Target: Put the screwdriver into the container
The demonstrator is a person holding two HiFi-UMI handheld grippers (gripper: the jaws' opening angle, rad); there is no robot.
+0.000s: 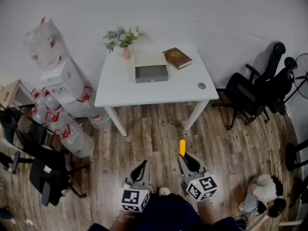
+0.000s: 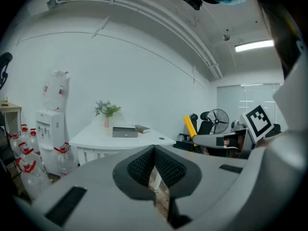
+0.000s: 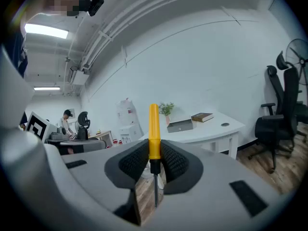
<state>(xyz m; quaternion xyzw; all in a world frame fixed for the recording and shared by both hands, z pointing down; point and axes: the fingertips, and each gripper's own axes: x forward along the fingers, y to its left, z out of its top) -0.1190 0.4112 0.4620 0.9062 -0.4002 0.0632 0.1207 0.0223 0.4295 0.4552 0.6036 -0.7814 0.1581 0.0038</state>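
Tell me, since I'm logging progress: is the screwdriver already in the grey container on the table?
No, the screwdriver is clamped in the right gripper, well short of the container.

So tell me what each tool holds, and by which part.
Right tool grips the screwdriver by the lower end of its yellow handle. Left tool holds nothing.

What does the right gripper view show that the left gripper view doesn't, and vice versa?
Only the right gripper view: the dark shaft of the screwdriver, clamped in the right gripper. Only the left gripper view: the left gripper, shut and empty, and the right gripper's marker cube. Both: the white table, grey container, book and flower vase.
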